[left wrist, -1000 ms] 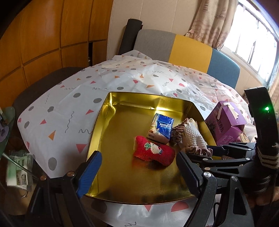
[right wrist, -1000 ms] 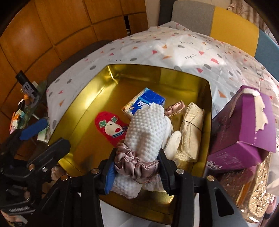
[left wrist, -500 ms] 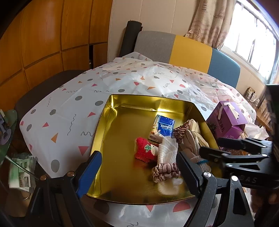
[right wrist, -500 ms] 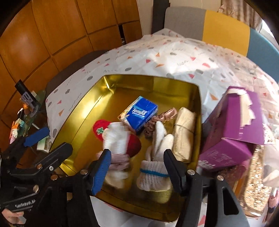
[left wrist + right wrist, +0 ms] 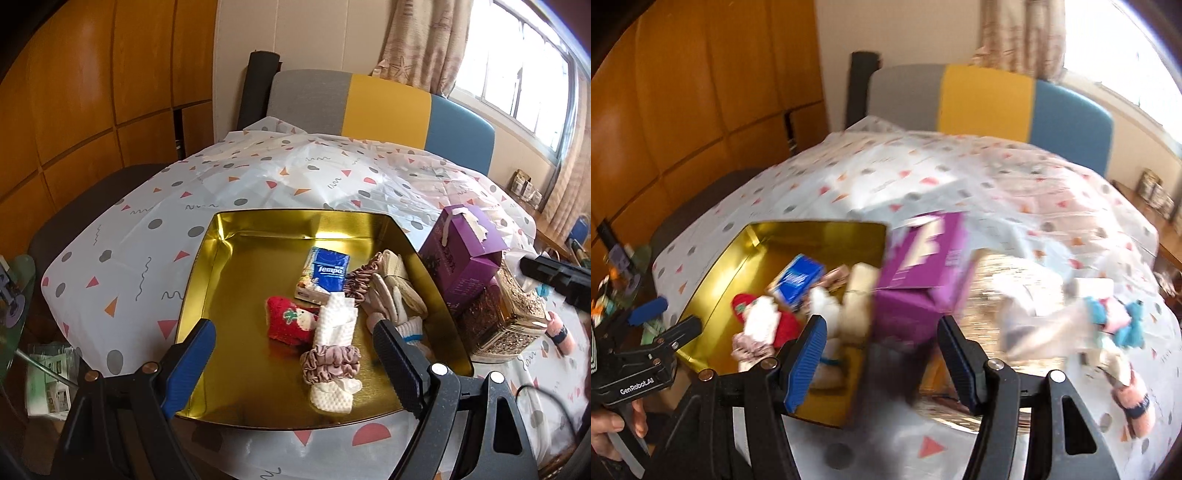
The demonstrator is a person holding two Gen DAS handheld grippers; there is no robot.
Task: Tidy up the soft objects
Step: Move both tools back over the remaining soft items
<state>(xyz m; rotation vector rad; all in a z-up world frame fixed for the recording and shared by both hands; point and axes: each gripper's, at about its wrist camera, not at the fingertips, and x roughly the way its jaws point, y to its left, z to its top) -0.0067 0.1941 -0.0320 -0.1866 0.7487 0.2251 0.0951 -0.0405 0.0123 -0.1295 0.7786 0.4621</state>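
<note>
Soft items gathered in a shiny gold metal tray (image 5: 207, 288) on the desk.

Ahead of the left tool (image 5: 295, 365), between its wide-open, empty fingers, lies a white waffle-textured cloth roll (image 5: 334, 343), long axis running away from the tool, cinched near its close end by a ruffled pink satin scrunchie (image 5: 330, 363). A fuzzy red sock (image 5: 286, 323) touches the roll's left side. The right tool (image 5: 881, 356), its view blurred, stands part-open and grips nothing, a purple cardboard box (image 5: 919, 280) just beyond.
</note>
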